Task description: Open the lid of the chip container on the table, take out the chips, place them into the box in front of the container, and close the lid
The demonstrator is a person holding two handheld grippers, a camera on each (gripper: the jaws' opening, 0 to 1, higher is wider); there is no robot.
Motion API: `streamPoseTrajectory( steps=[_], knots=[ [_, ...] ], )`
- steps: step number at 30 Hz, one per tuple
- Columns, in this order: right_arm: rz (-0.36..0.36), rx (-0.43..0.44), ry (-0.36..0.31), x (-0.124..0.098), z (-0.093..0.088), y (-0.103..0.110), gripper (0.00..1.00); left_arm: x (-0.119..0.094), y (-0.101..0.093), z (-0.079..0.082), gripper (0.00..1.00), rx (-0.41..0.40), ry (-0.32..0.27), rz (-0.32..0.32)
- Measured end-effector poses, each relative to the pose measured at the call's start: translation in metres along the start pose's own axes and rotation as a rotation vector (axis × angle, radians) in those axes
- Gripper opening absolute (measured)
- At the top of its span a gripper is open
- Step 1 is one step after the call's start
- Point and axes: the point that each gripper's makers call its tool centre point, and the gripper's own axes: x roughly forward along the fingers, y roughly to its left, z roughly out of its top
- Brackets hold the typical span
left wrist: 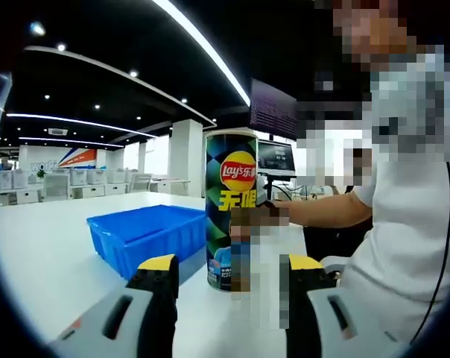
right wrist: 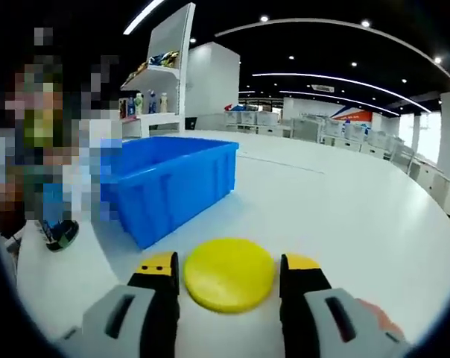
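Already lid (right wrist: 229,283) was off, flat on table (right wrist: 344,201) btwn open right tongs (right wrist: 229,280); left tongs (left wrist: 229,276) open, empty, facing chip container (left wrist: 231,209) beside box (left wrist: 147,235). Chips, closing left.

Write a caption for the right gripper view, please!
Open claw around a yellow lid lying on the white table, beside a blue box.

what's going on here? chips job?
Yes. The Lay's chip can stands upright on the white table beside the blue box, with the left claw open in front of it. The yellow lid lies flat on the table between the open right claw jaws.
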Motion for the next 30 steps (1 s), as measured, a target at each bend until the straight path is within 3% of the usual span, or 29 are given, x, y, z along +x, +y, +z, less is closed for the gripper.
streamPoseTrajectory(
  steps=[5, 30],
  knots=[
    [0.01, -0.003, -0.013, -0.0019, 0.0009, 0.0069, 0.49, 0.0006, 0.0004, -0.0008, 0.56, 0.0, 0.001, -0.001],
    [-0.006, -0.011, -0.017, -0.0034, 0.003, 0.0054, 0.47, 0.0022, 0.0005, -0.0038, 0.56, -0.003, 0.009, -0.003]
  ],
)
